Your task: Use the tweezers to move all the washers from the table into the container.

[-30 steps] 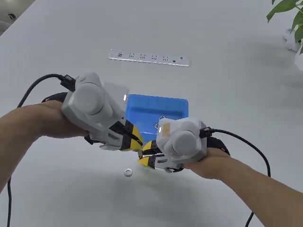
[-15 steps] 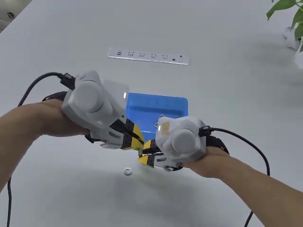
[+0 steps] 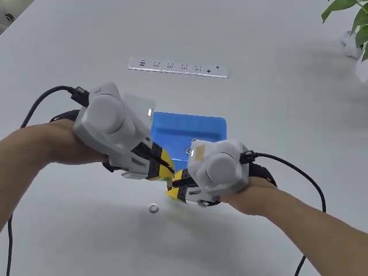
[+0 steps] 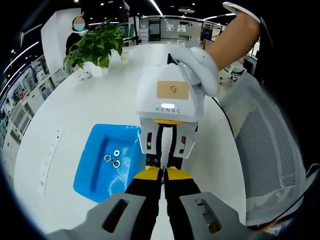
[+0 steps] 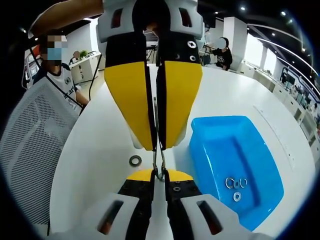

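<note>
My left gripper (image 3: 168,172) and right gripper (image 3: 174,190) meet tip to tip just in front of the blue container (image 3: 172,129). Thin metal tweezers (image 5: 157,142) run between the left gripper's yellow jaws and down into my right gripper (image 5: 159,178); both sets of jaws are shut on them. One washer (image 3: 153,208) lies on the table near the tips, also seen as the washer (image 5: 135,160) beside the jaws. A few washers (image 5: 235,183) lie inside the container (image 5: 250,145). In the left gripper view my left gripper (image 4: 163,174) faces the right gripper's white body (image 4: 167,100), with the container (image 4: 95,172) to the left.
A white power strip (image 3: 177,67) lies beyond the container. A potted plant (image 3: 352,23) stands at the far right corner. Black cables trail from both grippers. A mesh chair (image 4: 272,150) and a person (image 5: 56,60) stand past the table's edge.
The grippers stay tip to tip on the tweezers; only the head camera has shifted a little.
</note>
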A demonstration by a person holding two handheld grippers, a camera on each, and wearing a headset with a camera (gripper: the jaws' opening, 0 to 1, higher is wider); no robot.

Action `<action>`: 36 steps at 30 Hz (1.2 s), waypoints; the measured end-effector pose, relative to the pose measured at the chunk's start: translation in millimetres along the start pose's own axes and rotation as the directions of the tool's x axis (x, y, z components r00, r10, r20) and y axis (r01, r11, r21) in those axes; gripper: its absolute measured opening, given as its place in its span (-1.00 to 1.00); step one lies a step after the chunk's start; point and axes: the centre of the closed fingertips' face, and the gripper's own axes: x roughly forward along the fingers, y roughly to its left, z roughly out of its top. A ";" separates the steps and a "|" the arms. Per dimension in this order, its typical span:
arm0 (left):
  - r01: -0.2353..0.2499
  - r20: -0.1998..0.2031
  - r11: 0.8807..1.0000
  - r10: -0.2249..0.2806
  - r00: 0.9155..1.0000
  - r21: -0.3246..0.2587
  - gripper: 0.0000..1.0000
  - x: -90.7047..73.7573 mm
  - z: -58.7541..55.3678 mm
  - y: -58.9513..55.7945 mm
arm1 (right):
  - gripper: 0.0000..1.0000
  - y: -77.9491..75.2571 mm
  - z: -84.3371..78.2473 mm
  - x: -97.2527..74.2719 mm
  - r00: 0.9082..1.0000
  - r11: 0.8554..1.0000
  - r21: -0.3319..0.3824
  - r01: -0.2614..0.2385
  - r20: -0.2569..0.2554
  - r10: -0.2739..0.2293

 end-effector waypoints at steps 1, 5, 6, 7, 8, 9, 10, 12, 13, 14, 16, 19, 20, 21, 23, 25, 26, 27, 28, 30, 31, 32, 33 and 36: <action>0.000 0.000 1.000 0.000 1.000 0.000 -0.89 0.0 -0.1 0.1 | -0.81 0.1 -0.1 -0.1 1.000 1.000 -0.001 0.000 0.000 0.000; 0.000 -0.001 1.000 0.000 1.000 -0.001 -0.89 -0.3 -0.4 -0.3 | -0.81 0.7 0.0 -0.2 1.000 1.000 -0.011 0.001 -0.005 -0.001; 0.003 -0.001 1.000 -0.003 1.000 -0.003 -0.89 -0.4 -0.4 -1.1 | -0.81 1.1 0.1 -0.2 1.000 1.000 -0.012 0.000 -0.005 0.000; 0.004 -0.001 1.000 -0.004 1.000 -0.003 -0.89 -0.5 -0.2 -1.3 | -0.81 1.6 0.2 -0.5 1.000 1.000 -0.012 -0.001 -0.005 0.001; 0.004 0.000 1.000 -0.004 1.000 -0.003 -0.89 -0.7 0.1 -1.7 | -0.81 1.5 0.4 -0.7 1.000 1.000 -0.015 0.000 -0.006 0.000; 0.004 0.000 1.000 -0.004 1.000 -0.003 -0.89 -0.9 0.4 -1.9 | -0.81 1.6 0.6 -0.9 1.000 1.000 -0.014 0.000 -0.006 0.000; 0.003 0.001 1.000 -0.003 1.000 -0.002 -0.89 -1.1 0.8 -1.9 | -0.81 1.4 1.0 -1.1 1.000 1.000 -0.015 0.001 -0.006 -0.001; 0.002 0.003 1.000 -0.002 1.000 -0.001 -0.89 -1.8 1.7 -2.0 | -0.81 1.1 1.9 -1.7 1.000 1.000 -0.016 0.002 -0.004 -0.002; 0.001 0.004 1.000 -0.001 1.000 -0.001 -0.89 -2.4 2.3 -2.2 | -0.81 1.4 2.4 -2.1 1.000 1.000 -0.015 0.001 -0.004 -0.002; 0.001 0.005 1.000 -0.001 1.000 -0.002 -0.89 -2.8 2.5 -2.4 | -0.81 1.7 2.8 -2.2 1.000 1.000 -0.018 0.001 -0.004 -0.001; 0.000 0.005 1.000 0.000 1.000 -0.003 -0.89 -4.0 2.7 -3.2 | -0.81 2.2 3.6 -3.0 1.000 1.000 -0.020 0.000 -0.006 -0.001; -0.003 0.005 1.000 0.003 1.000 -0.001 -0.89 -6.7 4.0 -4.5 | -0.81 3.2 5.7 -4.7 1.000 1.000 -0.025 0.000 -0.005 -0.001; -0.004 0.005 1.000 0.004 1.000 -0.001 -0.89 -7.5 4.5 -4.8 | -0.81 3.6 6.5 -5.2 1.000 1.000 -0.027 0.000 -0.004 0.000; -0.005 0.005 1.000 0.005 1.000 -0.001 -0.89 -8.5 5.1 -5.2 | -0.81 3.7 7.4 -5.9 1.000 1.000 -0.029 0.000 -0.005 0.000; -0.006 0.007 1.000 0.006 1.000 -0.004 -0.89 -10.4 6.4 -5.5 | -0.81 4.1 8.9 -7.1 1.000 1.000 -0.029 0.000 -0.006 0.000; -0.006 0.010 1.000 0.006 1.000 -0.008 -0.89 -11.8 7.6 -5.9 | -0.81 4.8 10.7 -8.5 1.000 0.999 -0.033 0.000 -0.008 -0.001; -0.006 0.011 1.000 0.007 1.000 -0.008 -0.89 -13.3 8.5 -6.3 | -0.81 5.1 11.9 -9.5 1.000 0.999 -0.037 0.001 -0.008 -0.001; -0.007 0.012 1.000 0.007 1.000 -0.007 -0.89 -14.2 9.3 -6.5 | -0.81 5.3 12.8 -10.2 1.000 0.999 -0.038 0.002 -0.007 -0.002; -0.008 0.013 1.000 0.008 1.000 -0.007 -0.89 -15.2 9.9 -6.7 | -0.81 5.3 14.2 -11.4 1.000 0.999 -0.038 0.002 -0.005 -0.003; -0.009 0.013 1.000 0.009 1.000 -0.004 -0.89 -17.6 11.7 -7.0 | -0.81 5.0 16.1 -13.3 1.000 0.999 -0.041 0.004 -0.004 -0.005; -0.010 0.013 1.000 0.010 1.000 -0.003 -0.89 -18.5 12.4 -7.0 | -0.81 5.0 16.9 -14.0 1.000 0.999 -0.042 0.005 -0.003 -0.005; -0.010 0.014 1.000 0.010 1.000 -0.001 -0.89 -20.0 13.7 -7.2 | -0.81 5.0 18.0 -14.7 1.000 0.999 -0.045 0.005 -0.003 -0.005; -0.012 0.014 1.000 0.012 1.000 0.000 -0.89 -20.8 14.5 -7.1 | -0.81 4.9 19.4 -16.2 1.000 0.999 -0.049 0.007 -0.003 -0.007; -0.015 0.020 1.000 0.015 1.000 0.001 -0.89 -24.9 18.1 -6.5 | -0.81 4.1 22.5 -19.0 1.000 0.998 -0.055 0.010 -0.004 -0.010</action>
